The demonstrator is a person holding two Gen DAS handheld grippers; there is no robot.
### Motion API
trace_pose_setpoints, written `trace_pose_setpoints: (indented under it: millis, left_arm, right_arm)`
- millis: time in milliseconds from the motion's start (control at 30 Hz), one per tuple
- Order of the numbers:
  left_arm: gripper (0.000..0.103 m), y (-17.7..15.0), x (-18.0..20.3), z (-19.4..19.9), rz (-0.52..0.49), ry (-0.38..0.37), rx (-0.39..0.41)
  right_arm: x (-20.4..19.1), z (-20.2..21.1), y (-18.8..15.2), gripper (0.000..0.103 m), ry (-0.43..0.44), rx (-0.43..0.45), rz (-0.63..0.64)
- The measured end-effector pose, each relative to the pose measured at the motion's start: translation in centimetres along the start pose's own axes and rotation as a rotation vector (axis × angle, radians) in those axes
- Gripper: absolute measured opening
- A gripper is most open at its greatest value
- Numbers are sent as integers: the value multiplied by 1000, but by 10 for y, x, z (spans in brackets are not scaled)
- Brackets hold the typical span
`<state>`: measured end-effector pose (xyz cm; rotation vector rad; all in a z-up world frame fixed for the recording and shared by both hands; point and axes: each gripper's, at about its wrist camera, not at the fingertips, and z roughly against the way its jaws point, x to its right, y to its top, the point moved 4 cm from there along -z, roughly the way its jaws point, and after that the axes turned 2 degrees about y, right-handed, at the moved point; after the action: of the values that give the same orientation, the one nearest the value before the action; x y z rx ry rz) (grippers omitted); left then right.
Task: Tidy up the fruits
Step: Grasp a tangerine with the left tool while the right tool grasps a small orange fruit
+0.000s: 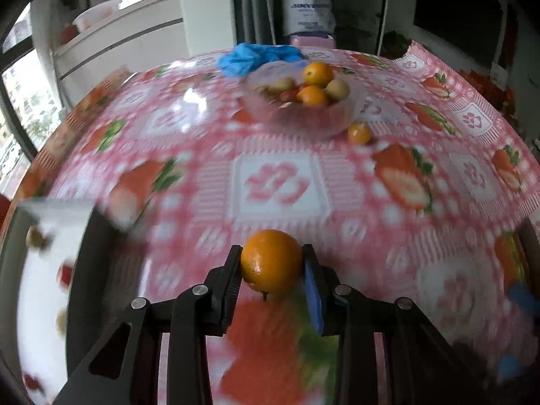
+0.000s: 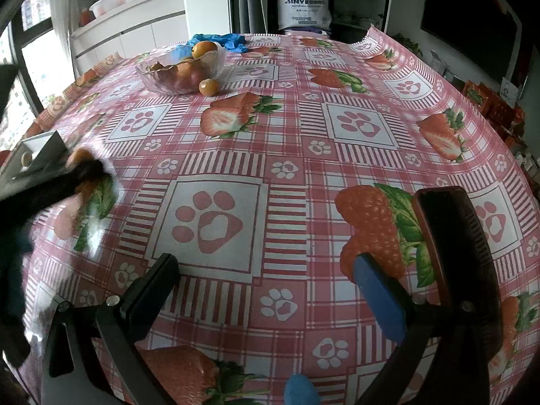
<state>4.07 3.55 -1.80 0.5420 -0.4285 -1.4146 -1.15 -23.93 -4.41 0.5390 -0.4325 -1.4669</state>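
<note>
Orange (image 1: 271, 261) sits pinched between the fingers of the left gripper (image 1: 272, 270), held above the tablecloth (image 1: 276, 185), motion blur all over the left wrist view. Going left to right in that view: windows with daylight at far left, a white tray (image 1: 47, 236) at the left edge with small blurred fruits on it, white cabinets behind with a pale basin on top. Centre far: clear glass bowl (image 1: 303, 114) on the table holding two oranges, a couple of pale yellowish fruits and small red ones; a blue crumpled bag (image 1: 256, 55) just behind it, a small loose orange (image 1: 359, 134) touching or just beside the bowl's right front. Behind the table a white printed bag (image 1: 308, 10) on a dark shelf, dark wall or screen at right. Tablecloth is glossy pink plaid with strawberries and paw prints, glare patches on the left. Right wrist view: right gripper (image 2: 266, 276) spread wide with nothing between the fingers, hovering low over the cloth, blue pad on its right finger. Left gripper appears as a dark blur at the left edge there, beside the tray corner (image 2: 37, 145). Bowl (image 2: 182, 67) far left-centre, small orange (image 2: 208, 87) at its front right, red boxes stacked at far right of the room.
</note>
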Motion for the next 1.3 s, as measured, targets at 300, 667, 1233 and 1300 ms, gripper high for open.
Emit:
trace_pose_setpoints:
  millis: [300, 667, 1233, 1300]
  left_arm:
    - [36, -44, -28, 30, 29, 14, 41]
    - [36, -47, -31, 31, 48, -27, 41]
    - [36, -48, -29, 32, 38, -24, 40]
    - [36, -48, -29, 32, 38, -27, 40]
  right_arm:
    - [-9, -11, 25, 103, 73, -122, -41]
    - [-60, -69, 127, 83, 72, -44, 79]
    - [-68, -102, 156, 24, 47, 55, 104]
    - [-64, -96, 153, 24, 94, 54, 64]
